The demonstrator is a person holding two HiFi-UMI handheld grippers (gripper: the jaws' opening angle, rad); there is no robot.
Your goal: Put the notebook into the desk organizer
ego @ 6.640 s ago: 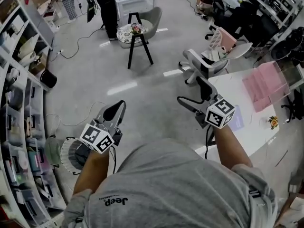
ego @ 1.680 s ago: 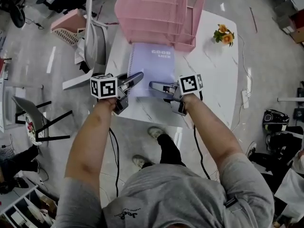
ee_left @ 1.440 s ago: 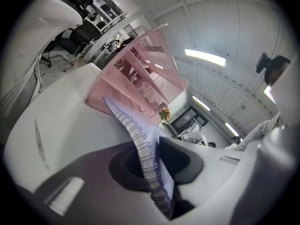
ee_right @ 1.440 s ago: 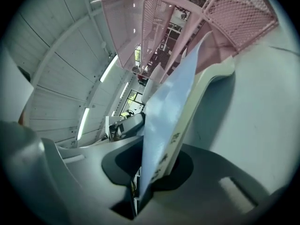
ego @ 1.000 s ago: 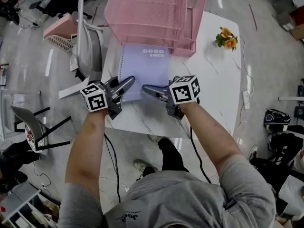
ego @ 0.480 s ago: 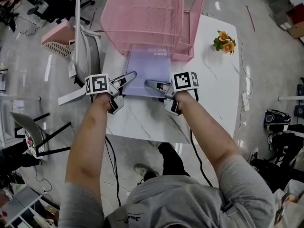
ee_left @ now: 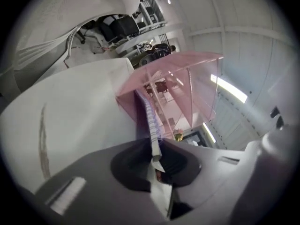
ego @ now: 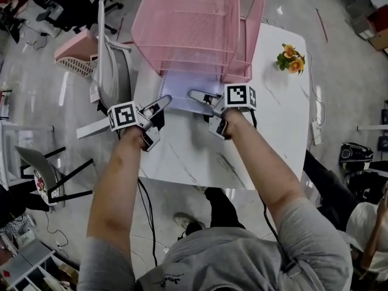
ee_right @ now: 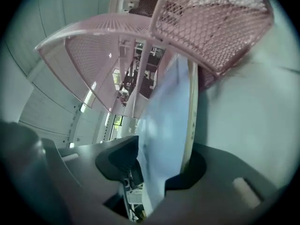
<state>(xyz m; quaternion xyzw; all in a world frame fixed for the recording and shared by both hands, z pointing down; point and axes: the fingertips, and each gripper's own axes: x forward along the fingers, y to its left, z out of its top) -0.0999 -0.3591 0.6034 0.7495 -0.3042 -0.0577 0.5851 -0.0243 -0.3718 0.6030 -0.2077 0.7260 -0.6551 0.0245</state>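
Worktop, near half (ego: 200,156): bare white surface from the near edge up to the notebook (ego: 187,83); open approach.
Desk organizer (ego: 194,23): pink mesh tiers stacked at the far end; blocks any reach farther across.
Bottom slot: upper tiers overhang it and leave low headroom; the notebook's far part fills it, near end sticking out.
Right side: bare strip beside the organizer; a flower pot (ego: 290,58) stands apart near the far right corner.
Left side: a chair (ego: 108,71) stands just beside the worktop edge; tight passage.
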